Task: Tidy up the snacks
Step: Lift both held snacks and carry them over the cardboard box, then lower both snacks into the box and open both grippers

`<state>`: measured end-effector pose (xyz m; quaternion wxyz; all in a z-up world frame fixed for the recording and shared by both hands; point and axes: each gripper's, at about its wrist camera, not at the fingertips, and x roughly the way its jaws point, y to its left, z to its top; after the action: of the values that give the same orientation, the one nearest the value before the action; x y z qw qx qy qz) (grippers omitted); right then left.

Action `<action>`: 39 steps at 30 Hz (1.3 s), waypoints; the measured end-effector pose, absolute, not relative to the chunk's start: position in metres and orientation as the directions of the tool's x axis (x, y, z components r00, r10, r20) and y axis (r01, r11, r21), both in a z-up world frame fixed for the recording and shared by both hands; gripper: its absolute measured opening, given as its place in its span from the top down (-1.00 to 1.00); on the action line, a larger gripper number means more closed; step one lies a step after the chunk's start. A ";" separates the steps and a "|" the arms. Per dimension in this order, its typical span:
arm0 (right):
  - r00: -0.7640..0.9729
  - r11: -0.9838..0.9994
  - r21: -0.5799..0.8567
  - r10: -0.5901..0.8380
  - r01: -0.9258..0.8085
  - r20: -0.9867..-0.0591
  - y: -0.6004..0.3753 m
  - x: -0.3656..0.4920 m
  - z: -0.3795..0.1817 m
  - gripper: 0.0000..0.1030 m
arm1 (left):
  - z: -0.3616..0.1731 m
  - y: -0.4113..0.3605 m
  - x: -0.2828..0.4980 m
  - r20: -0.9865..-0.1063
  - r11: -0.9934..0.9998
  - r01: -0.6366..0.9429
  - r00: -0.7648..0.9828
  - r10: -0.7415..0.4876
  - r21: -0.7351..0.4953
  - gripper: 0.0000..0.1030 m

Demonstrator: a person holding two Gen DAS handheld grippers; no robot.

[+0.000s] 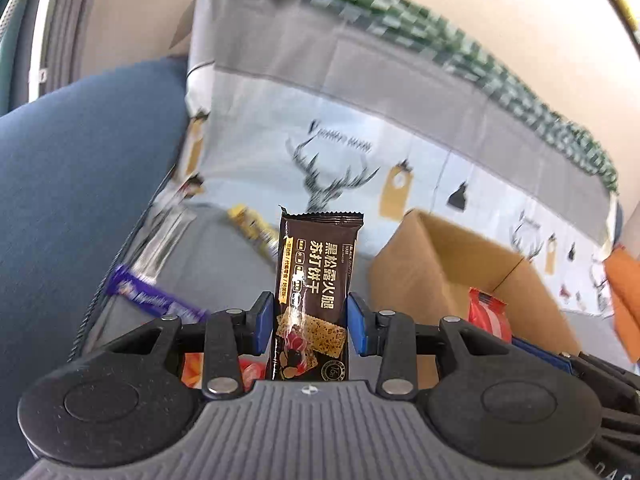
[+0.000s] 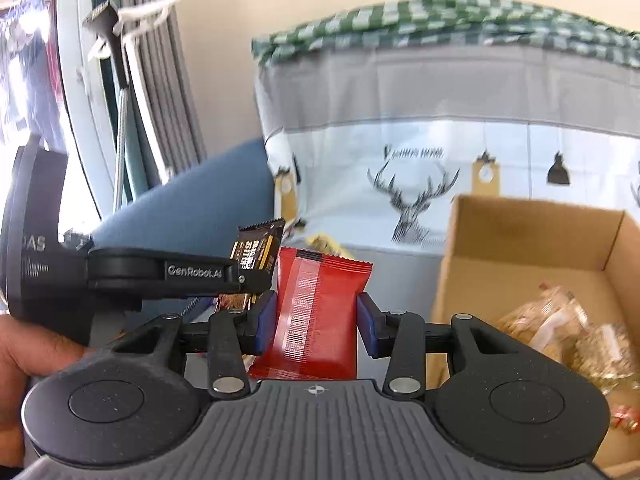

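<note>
My left gripper (image 1: 312,322) is shut on a dark brown cracker packet (image 1: 316,292) with gold print, held upright above the grey sofa seat. My right gripper (image 2: 317,322) is shut on a red snack packet (image 2: 316,316), also upright. In the right wrist view the left gripper (image 2: 244,276) with its brown packet (image 2: 256,256) sits just left of the red one. An open cardboard box (image 2: 532,236) stands to the right, with several clear-wrapped snacks (image 2: 560,328) inside. The same box (image 1: 452,264) and the red packet (image 1: 488,312) show at the right of the left wrist view.
A purple bar (image 1: 152,296) and a yellow packet (image 1: 252,226) lie on the seat (image 1: 200,264). A blue cushion (image 1: 80,168) rises on the left. A deer-print cover (image 1: 360,148) drapes the sofa back, with green checked cloth (image 2: 440,20) on top. A hand (image 2: 24,364) holds the left tool.
</note>
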<state>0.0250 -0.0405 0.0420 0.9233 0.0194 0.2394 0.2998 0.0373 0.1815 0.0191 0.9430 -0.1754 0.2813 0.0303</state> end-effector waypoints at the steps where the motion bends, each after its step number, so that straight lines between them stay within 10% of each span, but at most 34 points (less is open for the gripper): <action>1: 0.714 0.822 0.178 0.561 -0.541 -0.420 -0.046 0.025 0.044 0.14 | 0.021 0.178 0.038 -0.527 0.936 -0.147 0.848 -0.047 -0.320 0.17; 39: 0.917 0.962 0.245 0.201 -0.119 -0.343 -0.215 0.068 0.045 0.14 | 0.033 0.035 0.072 -0.327 0.919 0.210 0.889 -0.322 -0.335 0.17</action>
<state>0.0676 -0.2146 0.0452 0.9729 0.1101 0.1857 0.0822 0.0720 0.0346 0.0328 0.9606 -0.1467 0.1911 -0.1382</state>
